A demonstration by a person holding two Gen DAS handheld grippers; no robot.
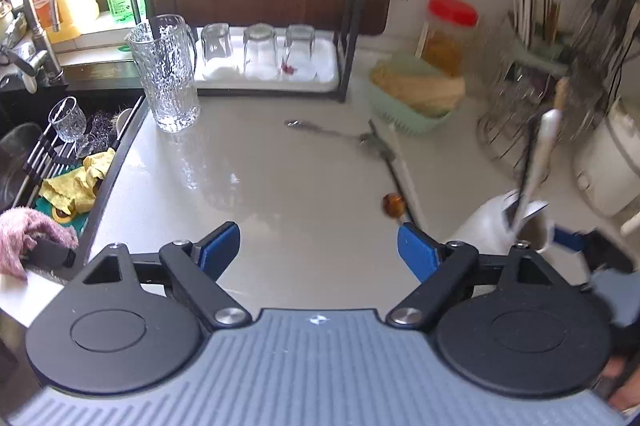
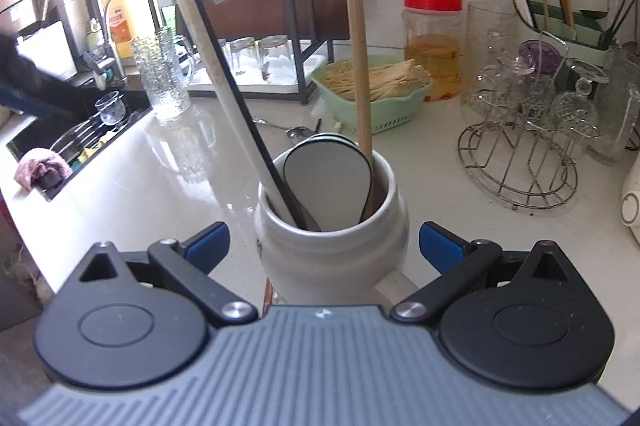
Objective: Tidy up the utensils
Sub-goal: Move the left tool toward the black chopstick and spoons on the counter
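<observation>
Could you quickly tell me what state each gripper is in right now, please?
Left gripper: open, nothing between its jaws, only bare countertop under it.
Right gripper: open, jaws either side of the white utensil crock, not pressing on it.

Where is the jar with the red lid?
The jar with the red lid stands at the back of the counter by the wall, just behind the green basket, in the right wrist view.
</observation>
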